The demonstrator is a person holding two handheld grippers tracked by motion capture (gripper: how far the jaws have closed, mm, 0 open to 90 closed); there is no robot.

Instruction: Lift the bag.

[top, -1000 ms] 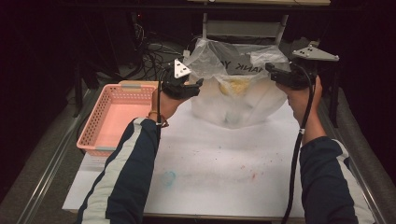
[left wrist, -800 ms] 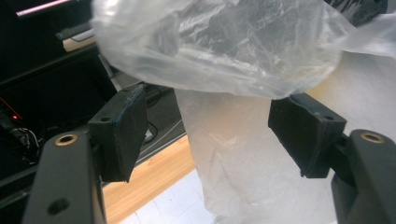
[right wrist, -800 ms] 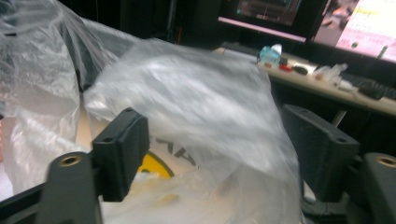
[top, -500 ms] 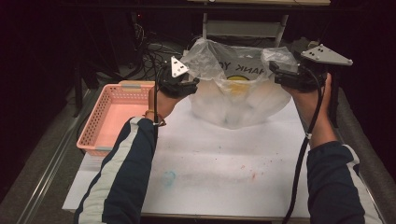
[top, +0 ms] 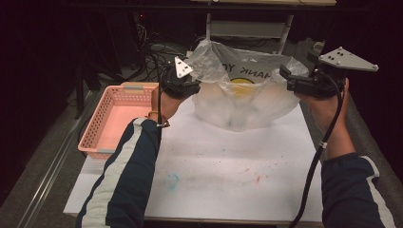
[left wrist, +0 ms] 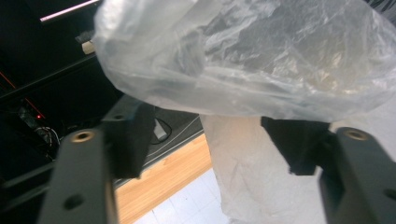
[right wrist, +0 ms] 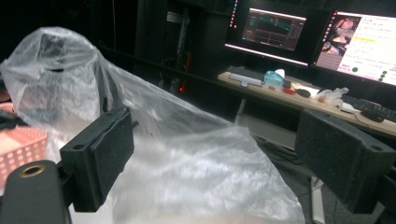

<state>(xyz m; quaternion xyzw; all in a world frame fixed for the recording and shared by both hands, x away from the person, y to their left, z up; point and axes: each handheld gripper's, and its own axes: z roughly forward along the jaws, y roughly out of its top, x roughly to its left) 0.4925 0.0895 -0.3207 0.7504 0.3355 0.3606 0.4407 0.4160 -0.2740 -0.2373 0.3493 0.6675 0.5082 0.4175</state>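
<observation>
Your left gripper (top: 190,81) and right gripper (top: 297,84), both jaws wide, flank plastic bag (top: 242,95) upper centre, apparently spreading its mouth.

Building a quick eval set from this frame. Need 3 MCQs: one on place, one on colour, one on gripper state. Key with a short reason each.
1. Where does the basket sit relative to the plastic bag?
A. On the person's left of it
B. On the person's right of it
C. Inside it

2. What colour is the basket?
A. Blue
B. Pink
C. Green

3. How do the jaws of the right gripper stand?
A. Clamped shut on the bag
B. Spread open, with the bag film in front
C. Shut on the basket

Key:
1. A, in the high view the basket lies at the table's left edge, with the bag at the far middle.
2. B, its mesh walls are salmon pink in the high view.
3. B, the right gripper view shows a wide gap between its two pads.
</observation>
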